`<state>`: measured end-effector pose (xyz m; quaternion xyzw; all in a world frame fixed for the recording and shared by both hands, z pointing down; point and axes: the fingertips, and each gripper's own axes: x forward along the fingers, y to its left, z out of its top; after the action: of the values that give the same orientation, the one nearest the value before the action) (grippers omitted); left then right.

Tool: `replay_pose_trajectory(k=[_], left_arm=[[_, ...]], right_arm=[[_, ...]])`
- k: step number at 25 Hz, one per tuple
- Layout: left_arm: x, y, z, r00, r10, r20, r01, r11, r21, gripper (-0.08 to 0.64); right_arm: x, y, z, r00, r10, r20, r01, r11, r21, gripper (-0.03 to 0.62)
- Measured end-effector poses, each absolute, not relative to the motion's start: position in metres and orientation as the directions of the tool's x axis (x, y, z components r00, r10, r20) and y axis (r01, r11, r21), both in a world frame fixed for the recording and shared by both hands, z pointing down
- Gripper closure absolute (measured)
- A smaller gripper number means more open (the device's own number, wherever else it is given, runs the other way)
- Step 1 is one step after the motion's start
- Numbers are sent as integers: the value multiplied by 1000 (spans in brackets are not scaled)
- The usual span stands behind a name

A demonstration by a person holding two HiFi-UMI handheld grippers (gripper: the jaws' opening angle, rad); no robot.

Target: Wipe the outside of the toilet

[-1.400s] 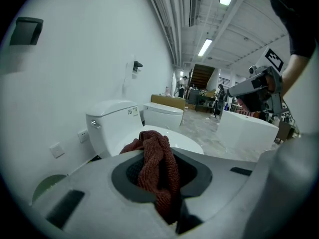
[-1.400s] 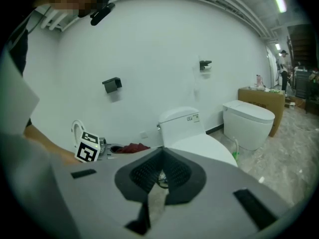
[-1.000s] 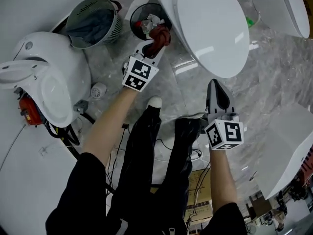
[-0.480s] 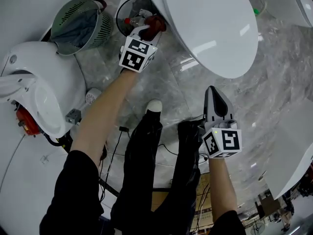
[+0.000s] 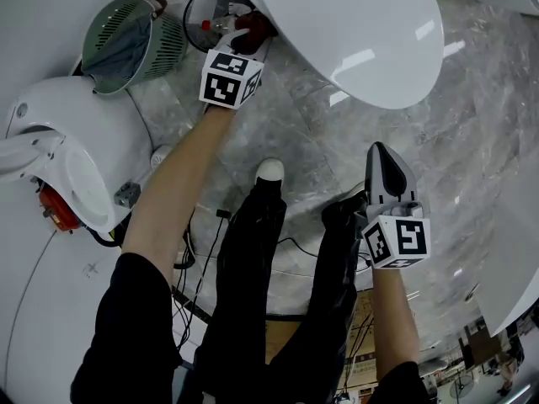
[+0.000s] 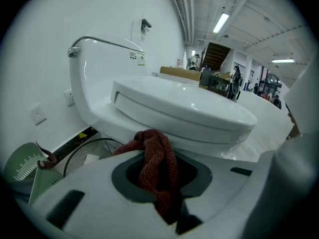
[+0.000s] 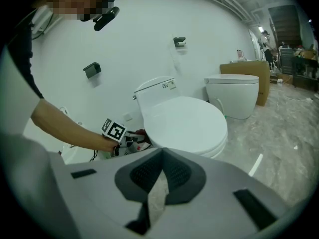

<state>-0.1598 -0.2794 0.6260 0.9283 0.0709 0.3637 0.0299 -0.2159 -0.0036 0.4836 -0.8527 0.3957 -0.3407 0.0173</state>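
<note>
Nearest the head camera, black trousers (image 5: 253, 293) and a white shoe toe (image 5: 269, 171) are seen above the marble floor (image 5: 472, 124), across which thin cables (image 5: 290, 251) are trailed. Just beside the right leg the right gripper (image 5: 379, 151) is held low, well apart from the toilet (image 5: 362, 23); its jaws are pressed together at the tips and nothing is caught between them. Further out, the left gripper (image 5: 242, 40) is stretched at arm's length to the left flank of the toilet, its jaws clamped on a dark red cloth (image 5: 257, 25). The cloth is bunched up out of the jaws and set close against the underside of the bowl, though contact cannot be made out. From above, the jaws are largely covered by the marker cube, and the wiped area is hidden under the overhanging closed lid. Just beyond the cloth a black wire bin (image 5: 202, 11) with litter in it is partly masked by the bowl, and a green basket (image 5: 126, 36) is placed beside that. Another white fixture (image 5: 76, 141) is seen at the left edge.
</note>
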Motion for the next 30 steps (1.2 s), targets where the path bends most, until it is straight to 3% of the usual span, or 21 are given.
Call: replay_pose_trajectory(k=[30], left_arm=[[-201, -120, 625, 662, 203, 721, 145, -979, 143, 488]], right_arm=[[-196, 88, 488, 415, -727, 548, -665, -653, -363, 589]])
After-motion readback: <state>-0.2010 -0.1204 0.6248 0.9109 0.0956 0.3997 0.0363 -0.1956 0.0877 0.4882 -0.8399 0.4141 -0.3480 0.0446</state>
